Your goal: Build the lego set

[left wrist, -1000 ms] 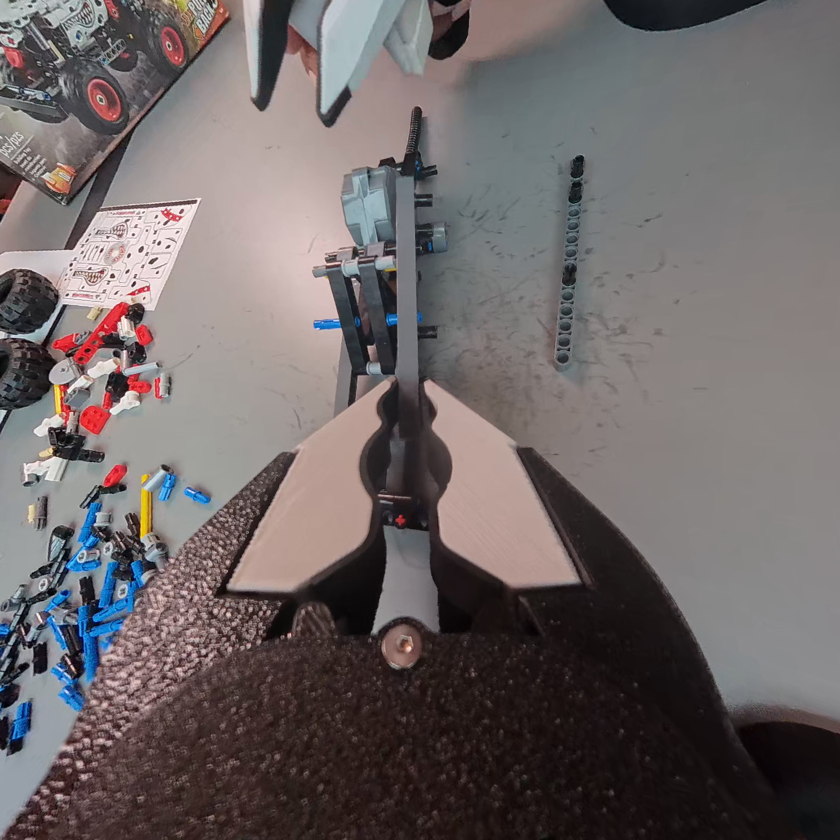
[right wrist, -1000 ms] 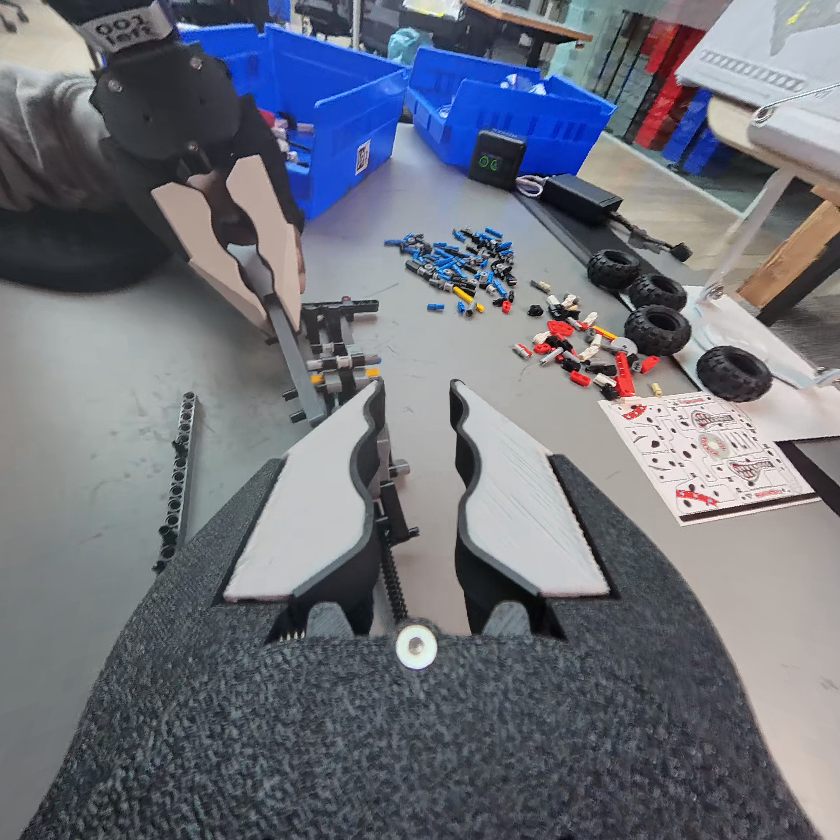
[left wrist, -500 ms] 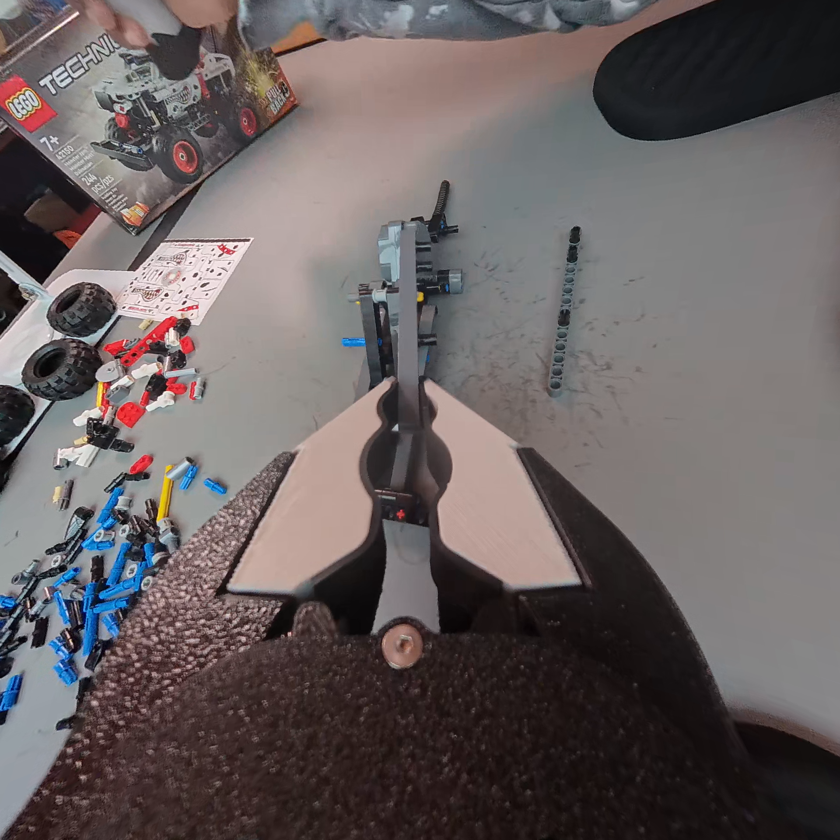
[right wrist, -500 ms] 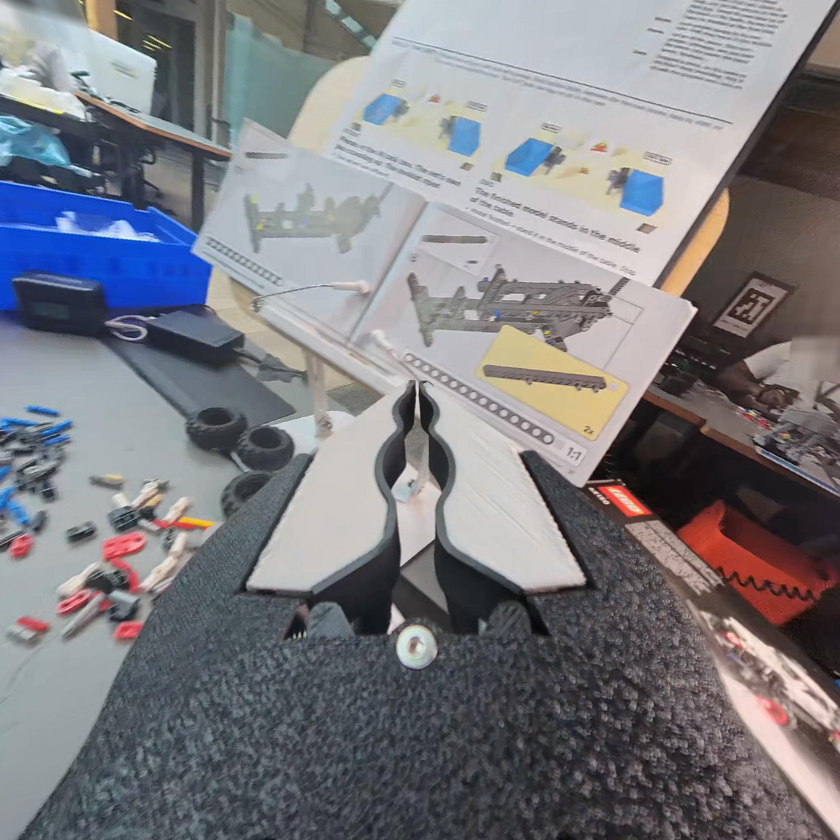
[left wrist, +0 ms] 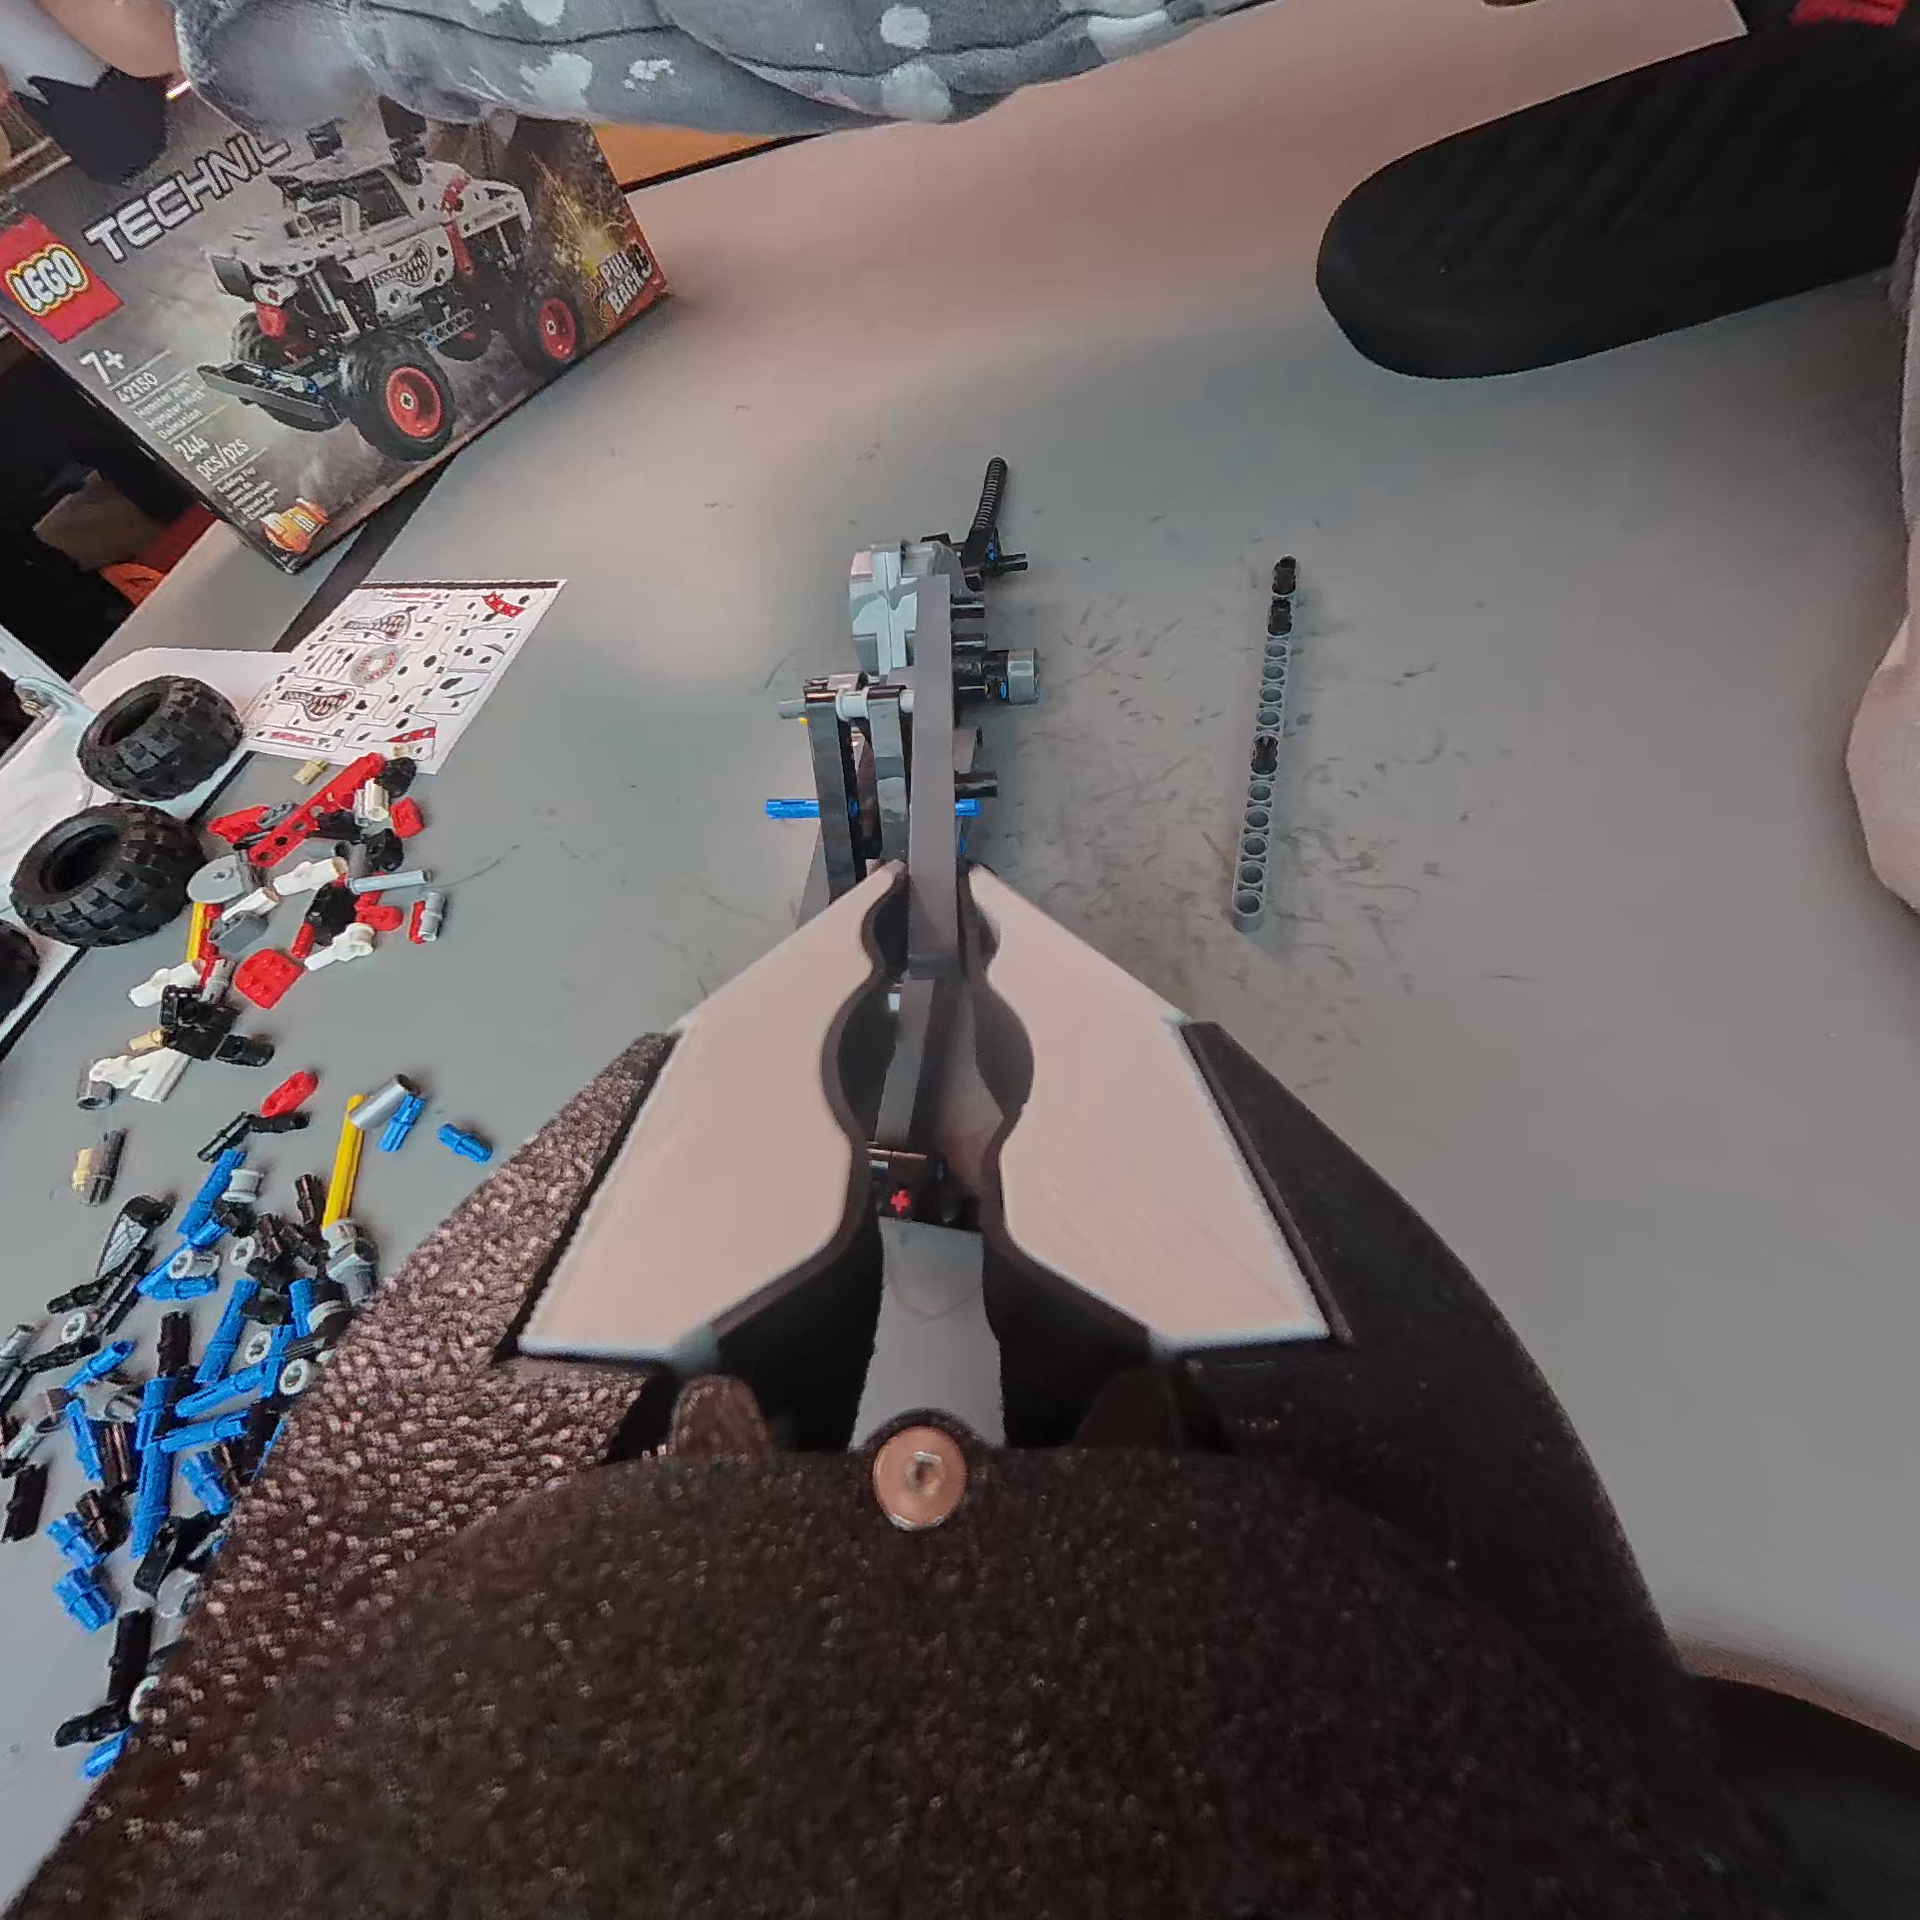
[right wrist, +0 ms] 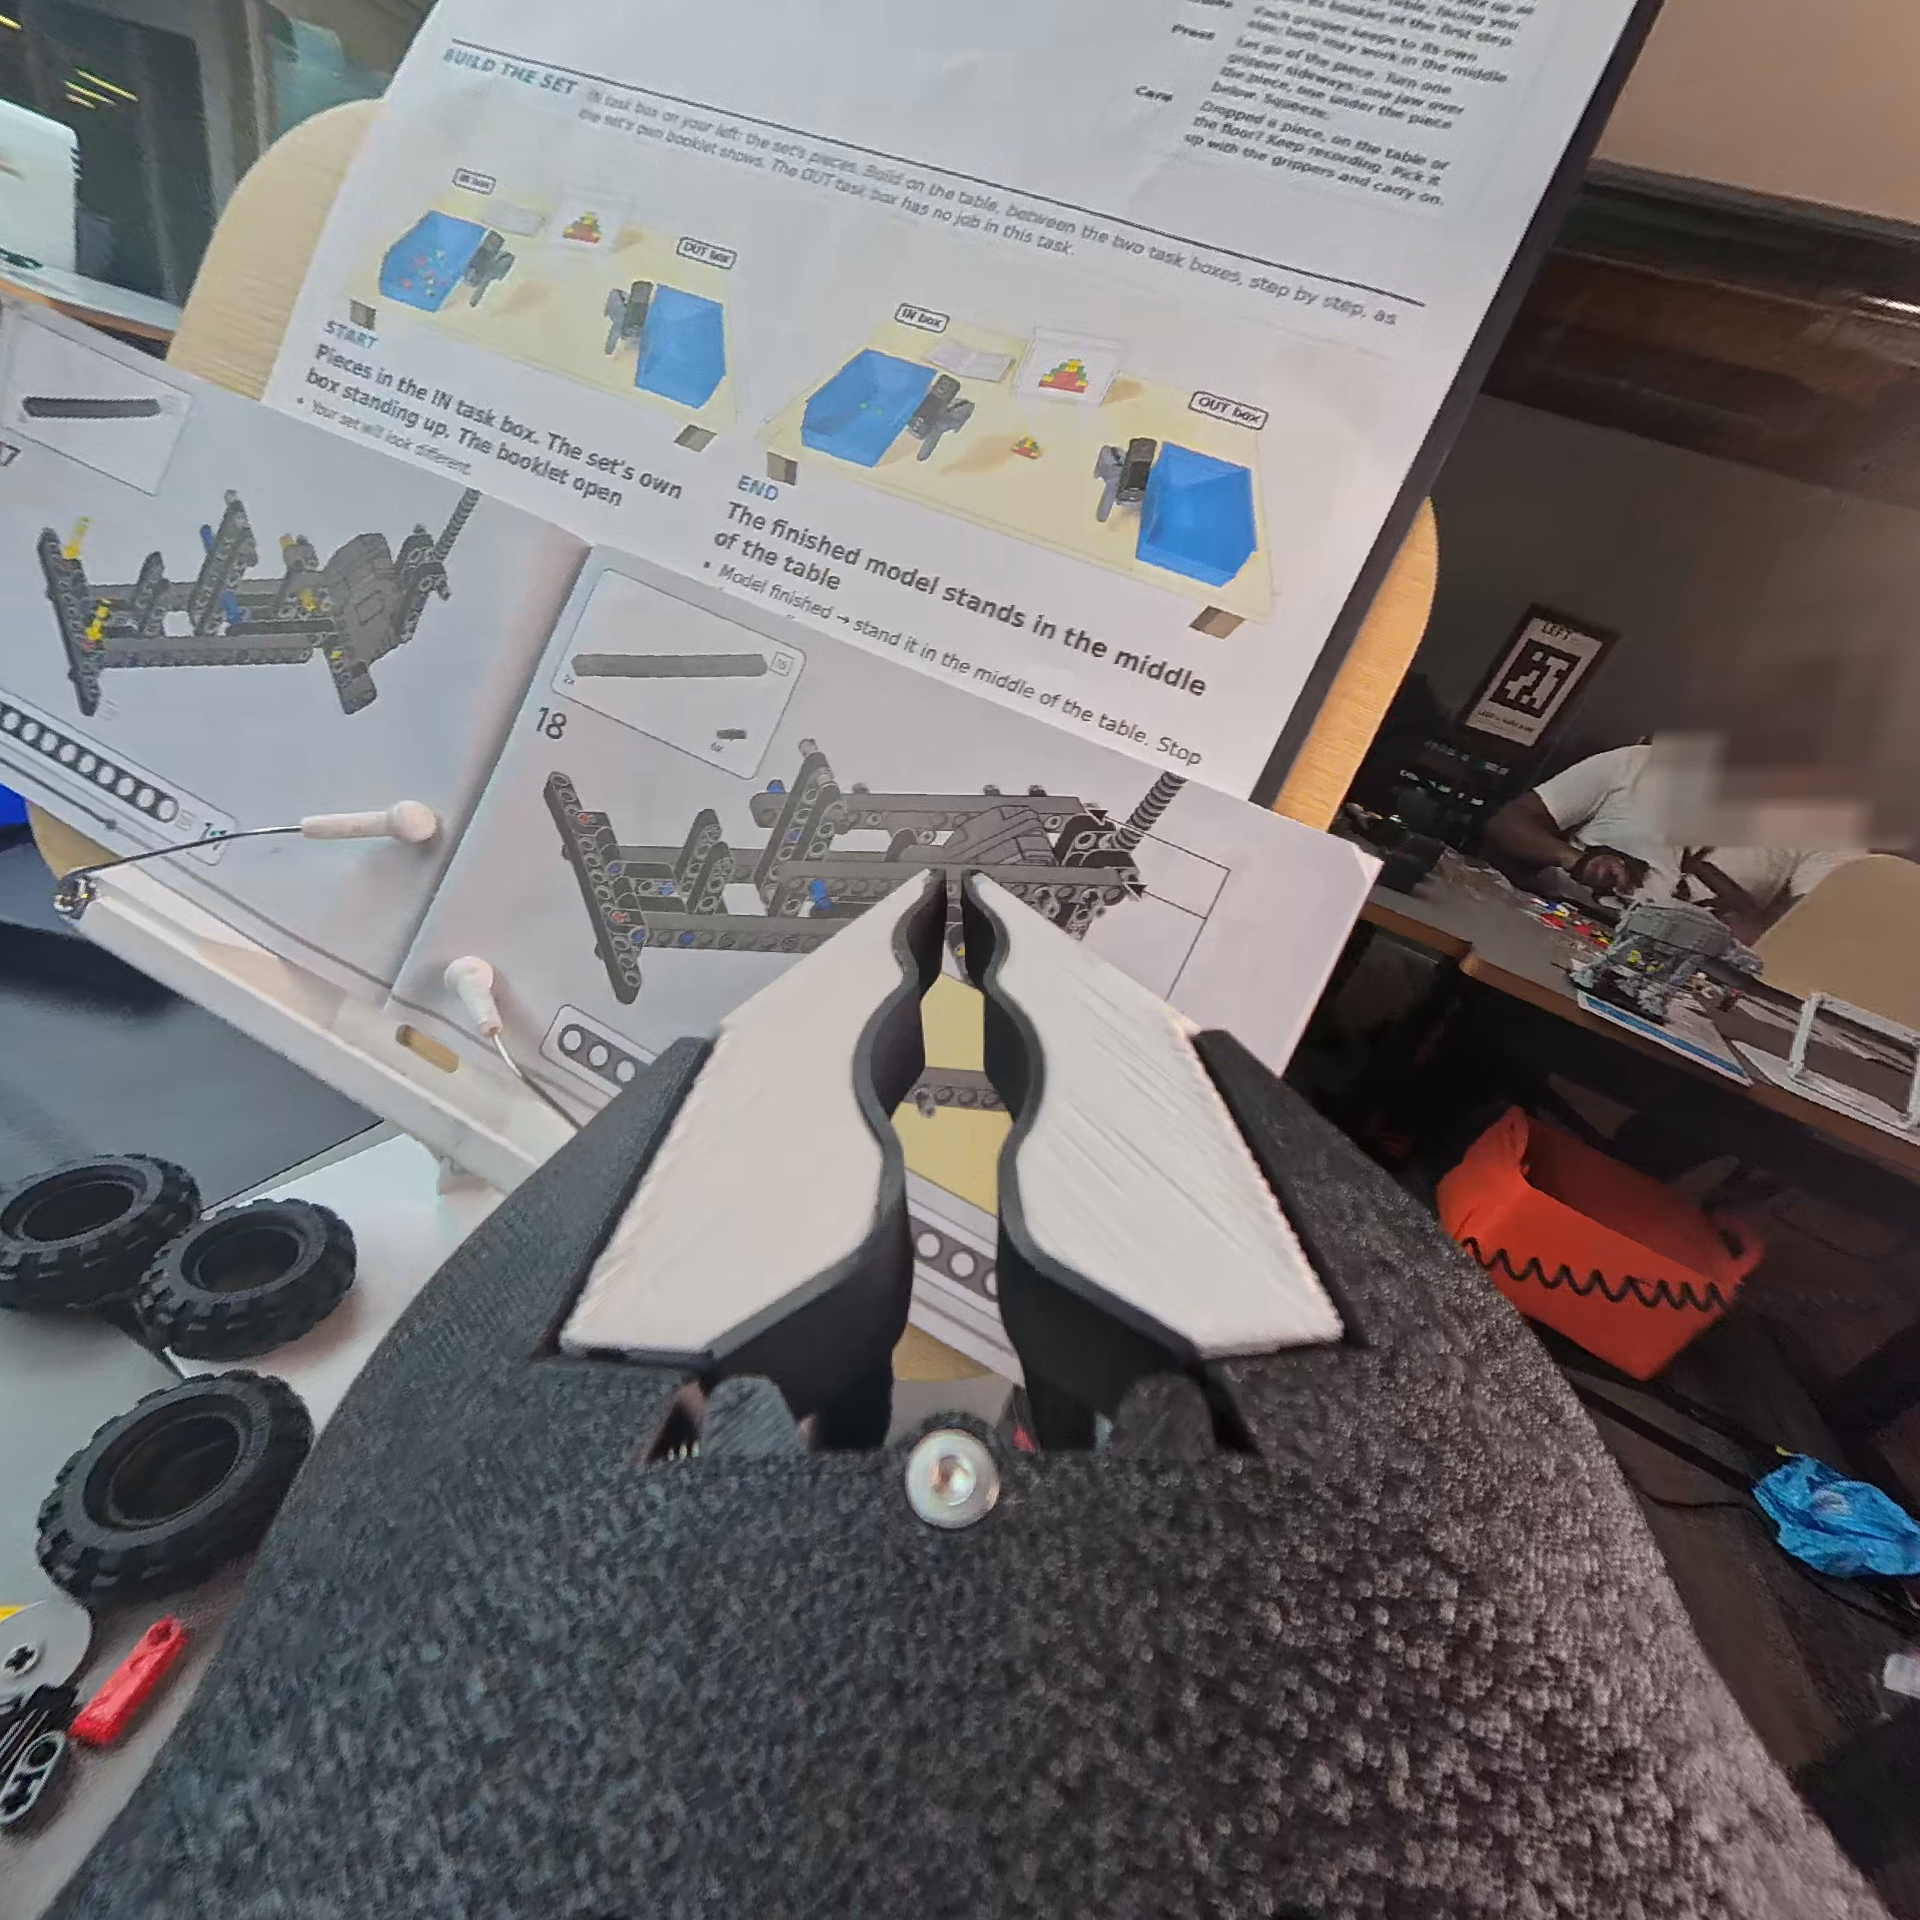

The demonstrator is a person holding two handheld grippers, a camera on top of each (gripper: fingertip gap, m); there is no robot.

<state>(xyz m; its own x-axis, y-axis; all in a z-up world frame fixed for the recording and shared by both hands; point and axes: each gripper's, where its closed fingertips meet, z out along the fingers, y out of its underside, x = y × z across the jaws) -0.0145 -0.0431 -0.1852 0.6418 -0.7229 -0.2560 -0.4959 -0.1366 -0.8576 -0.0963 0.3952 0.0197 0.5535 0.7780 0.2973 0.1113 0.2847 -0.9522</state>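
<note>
My left gripper (left wrist: 932, 883) is shut on the dark grey long beam of the part-built chassis (left wrist: 914, 717), which rests on the grey table (left wrist: 1455, 1091) ahead of it. A loose grey long beam (left wrist: 1265, 748) lies to the right of the chassis. My right gripper (right wrist: 953, 883) is shut and empty, raised off the table and pointed at the open instruction booklet (right wrist: 644, 790) on its stand.
Left of the chassis lie a sticker sheet (left wrist: 405, 665), the set's box (left wrist: 312, 301), black tyres (left wrist: 104, 868) and heaps of small red, white, black and blue pieces (left wrist: 187, 1299). A sleeve (left wrist: 727, 52) crosses the top. A printed sheet (right wrist: 935, 312) stands behind the booklet. Spacing between my two grippers at the tips: around 50 centimeters.
My right gripper left the chassis, closed, and swung up to face the booklet. The left gripper kept its hold on the chassis and drew back slightly.
</note>
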